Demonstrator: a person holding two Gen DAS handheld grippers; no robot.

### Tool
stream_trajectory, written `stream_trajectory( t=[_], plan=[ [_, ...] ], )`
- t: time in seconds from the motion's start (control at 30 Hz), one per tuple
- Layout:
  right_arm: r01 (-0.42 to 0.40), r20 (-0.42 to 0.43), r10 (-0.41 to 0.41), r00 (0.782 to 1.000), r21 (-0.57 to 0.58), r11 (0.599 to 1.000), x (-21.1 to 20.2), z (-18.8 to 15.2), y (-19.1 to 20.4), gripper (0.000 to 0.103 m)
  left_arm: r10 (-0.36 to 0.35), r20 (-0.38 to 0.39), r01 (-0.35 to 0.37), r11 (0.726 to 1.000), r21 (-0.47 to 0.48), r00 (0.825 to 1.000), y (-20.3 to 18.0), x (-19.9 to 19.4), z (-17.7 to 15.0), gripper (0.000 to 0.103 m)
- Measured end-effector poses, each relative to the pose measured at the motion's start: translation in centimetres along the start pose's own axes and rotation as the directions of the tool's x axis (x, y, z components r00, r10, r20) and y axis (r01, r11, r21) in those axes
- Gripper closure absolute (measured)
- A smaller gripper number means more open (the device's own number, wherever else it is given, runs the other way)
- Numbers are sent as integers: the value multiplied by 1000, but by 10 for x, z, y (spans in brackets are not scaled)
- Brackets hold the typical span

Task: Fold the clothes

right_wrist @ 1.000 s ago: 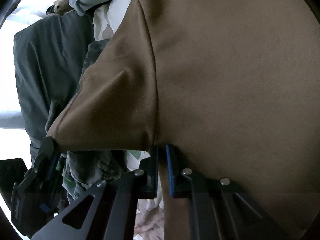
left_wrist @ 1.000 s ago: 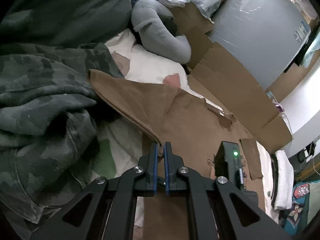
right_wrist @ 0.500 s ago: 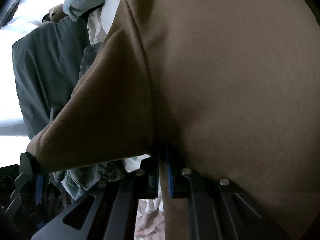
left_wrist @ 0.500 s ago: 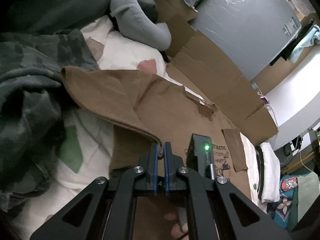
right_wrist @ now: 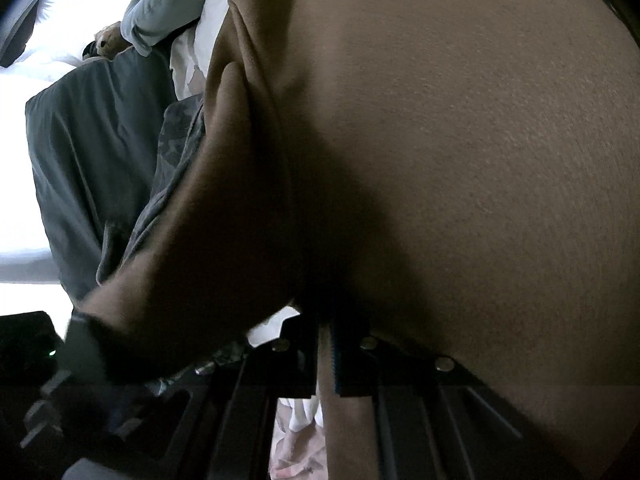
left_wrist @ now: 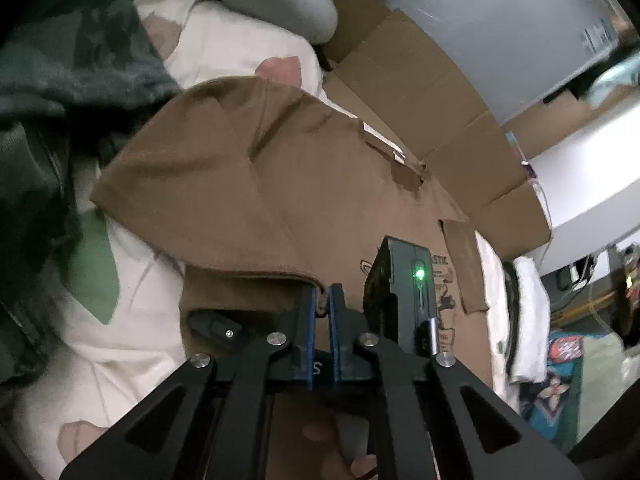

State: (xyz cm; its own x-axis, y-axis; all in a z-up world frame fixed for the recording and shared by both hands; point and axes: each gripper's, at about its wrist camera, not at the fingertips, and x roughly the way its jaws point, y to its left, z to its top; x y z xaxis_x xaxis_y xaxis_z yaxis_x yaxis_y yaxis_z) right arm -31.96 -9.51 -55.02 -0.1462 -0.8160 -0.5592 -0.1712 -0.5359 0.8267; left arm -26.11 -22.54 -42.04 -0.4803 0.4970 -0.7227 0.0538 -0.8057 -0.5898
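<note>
A brown garment (left_wrist: pixel 224 184) lies on the bed with one flap folded back over itself. My left gripper (left_wrist: pixel 320 300) has a corner hem of that flap between its blue pads, and its jaws are opening. The same brown garment (right_wrist: pixel 460 160) fills most of the right wrist view. It drapes over my right gripper (right_wrist: pixel 326 328), which is shut on a fold of it. The fingertips there are largely hidden by cloth and shadow. A black housing with a green light (left_wrist: pixel 404 292), the right gripper's body, sits just right of my left fingers.
A camouflage garment (left_wrist: pixel 60 80) is piled at the left and a grey garment (left_wrist: pixel 280 4) lies beyond. Flattened cardboard (left_wrist: pixel 420 80) lines the bed's far side, against a grey panel (left_wrist: pixel 500 20). A white patterned sheet (left_wrist: pixel 132 320) lies underneath, and a dark quilted jacket (right_wrist: pixel 88 140) is at the left.
My left gripper has moved down and forward with the brown corner, so the flap now lies lower and flatter. In the right view the cloth has sagged closer over the fingers.
</note>
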Motion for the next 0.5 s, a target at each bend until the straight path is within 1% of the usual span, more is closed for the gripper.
stream_trajectory(
  t=[0.07, 0.1, 0.13, 0.17, 0.23, 0.3, 0.37, 0.5],
  plan=[
    [-19, -4, 19, 1000, 16, 1000, -1, -1, -2, 94, 5, -6, -5, 1000, -2, 1000, -2, -2, 0, 73],
    [-27, -5, 28, 1000, 19, 999, -3, -1, -3, 90, 8, -1, -8, 1000, 3, 1000, -4, -3, -1, 52],
    [-35, -5, 35, 999, 21, 999, -4, -2, -3, 84, 7, 4, -7, 1000, 6, 1000, -5, -6, -1, 37],
    [-38, -4, 39, 999, 20, 999, -6, -2, -2, 80, 2, 5, -2, 1000, 7, 1000, -6, -7, -1, 35],
    [-42, -1, 42, 999, 13, 999, -12, -2, 1, 63, -9, 3, 9, 1000, 4, 1000, -7, -11, -2, 35],
    [-26, 6, 26, 1000, -5, 1000, -21, -2, 6, 57, 2, 9, -2, 1000, -5, 1000, -6, -15, -3, 35],
    [-5, 17, 5, 1000, -15, 1000, -29, -2, 9, 55, 25, 29, -24, 999, -23, 999, 0, -19, -3, 35],
    [29, 38, -29, 999, -13, 999, -47, -3, 4, 55, 88, 57, -85, 994, -67, 994, 15, -23, 0, 35]
  ],
)
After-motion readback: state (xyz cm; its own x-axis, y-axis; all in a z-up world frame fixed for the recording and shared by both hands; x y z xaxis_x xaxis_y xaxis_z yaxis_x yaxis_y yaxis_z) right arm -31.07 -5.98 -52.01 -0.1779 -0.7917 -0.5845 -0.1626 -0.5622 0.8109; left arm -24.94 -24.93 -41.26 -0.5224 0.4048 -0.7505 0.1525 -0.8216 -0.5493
